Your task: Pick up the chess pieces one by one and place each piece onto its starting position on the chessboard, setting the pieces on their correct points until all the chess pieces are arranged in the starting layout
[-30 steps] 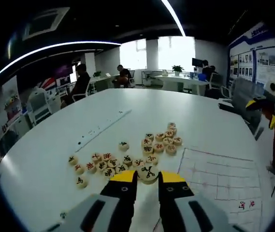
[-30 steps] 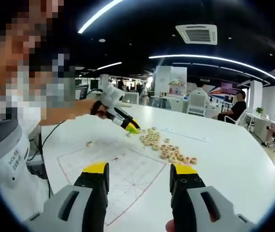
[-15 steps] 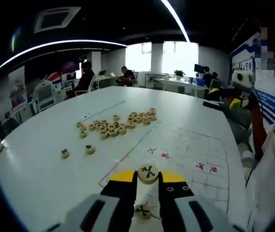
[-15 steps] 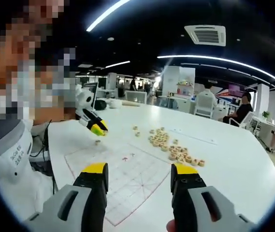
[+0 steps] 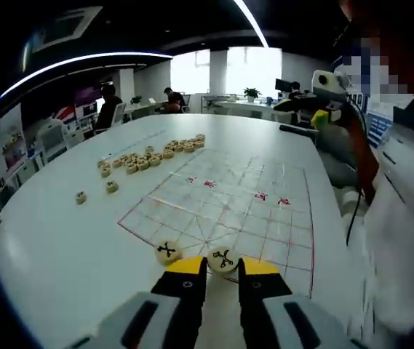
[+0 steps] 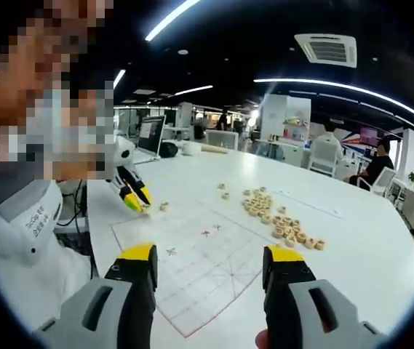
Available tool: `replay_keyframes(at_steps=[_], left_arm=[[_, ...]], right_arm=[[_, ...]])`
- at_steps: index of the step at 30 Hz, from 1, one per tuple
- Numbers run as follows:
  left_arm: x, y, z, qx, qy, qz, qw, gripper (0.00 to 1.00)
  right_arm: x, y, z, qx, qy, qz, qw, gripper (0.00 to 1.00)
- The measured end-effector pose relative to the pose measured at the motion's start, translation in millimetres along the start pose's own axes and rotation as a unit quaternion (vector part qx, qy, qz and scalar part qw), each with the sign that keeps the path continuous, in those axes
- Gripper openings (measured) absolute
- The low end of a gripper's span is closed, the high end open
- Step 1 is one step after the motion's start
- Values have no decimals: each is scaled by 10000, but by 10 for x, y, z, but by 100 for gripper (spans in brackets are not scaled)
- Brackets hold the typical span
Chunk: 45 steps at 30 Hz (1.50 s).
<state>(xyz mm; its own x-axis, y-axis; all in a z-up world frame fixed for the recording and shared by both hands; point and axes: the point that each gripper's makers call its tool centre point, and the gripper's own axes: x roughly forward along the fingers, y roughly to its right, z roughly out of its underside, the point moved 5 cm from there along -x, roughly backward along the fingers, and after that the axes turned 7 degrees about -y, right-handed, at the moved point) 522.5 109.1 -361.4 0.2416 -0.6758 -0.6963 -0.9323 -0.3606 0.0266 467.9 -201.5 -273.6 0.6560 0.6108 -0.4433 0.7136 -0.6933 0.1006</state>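
Left gripper view, nearest: the left gripper (image 5: pixel 222 263) is clamped on a round wooden chess piece (image 5: pixel 223 259), held flat by its rim between the yellow-tipped jaws, black character facing up. The piece sits low over the near edge of the chessboard (image 5: pixel 228 211), a thin printed sheet of red lines lying flat on the white tabletop (image 5: pixel 61 247). Whether the piece already touches the sheet cannot be told. Just beside it, to the left, a second black-marked piece (image 5: pixel 167 251) lies on the same edge line.

Handling, as judged: each piece is a small, stiff, light disc with a smooth edge. A grip across the rim suits it; a pinch off centre could let it squirt out or tip. The sheet looks light enough to shift if a jaw drags on it.

Farther off, two stray pieces (image 5: pixel 95 192) lie on the tabletop left of the board, and beyond them the main cluster of unplaced pieces (image 5: pixel 148 155) lies along the board's far left corner.

Right gripper view: the right gripper (image 6: pixel 212 263) hangs above the board's near side with jaws wide apart, holding nothing. Across the board the left gripper is seen at the far corner beside one placed piece (image 6: pixel 164 206); the cluster lies to the right of the board.
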Motion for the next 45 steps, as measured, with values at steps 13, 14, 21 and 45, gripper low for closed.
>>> replay_keyframes(at_steps=[13, 14, 21, 45], left_arm=[[53, -103, 96, 45, -177, -29, 9998, 20], [51, -103, 93, 36, -175, -25, 9998, 20], [-39, -60, -20, 125, -95, 148, 9998, 30], [331, -1332, -907, -327, 1060, -1023, 9885, 40]], right_arm=[[9, 4, 38, 70, -68, -23, 10000, 59], [5, 2, 39, 76, -74, -19, 9999, 59], [-11, 23, 53, 120, -99, 22, 9999, 59], [-17, 201, 89, 268, 5, 242, 9993, 58]])
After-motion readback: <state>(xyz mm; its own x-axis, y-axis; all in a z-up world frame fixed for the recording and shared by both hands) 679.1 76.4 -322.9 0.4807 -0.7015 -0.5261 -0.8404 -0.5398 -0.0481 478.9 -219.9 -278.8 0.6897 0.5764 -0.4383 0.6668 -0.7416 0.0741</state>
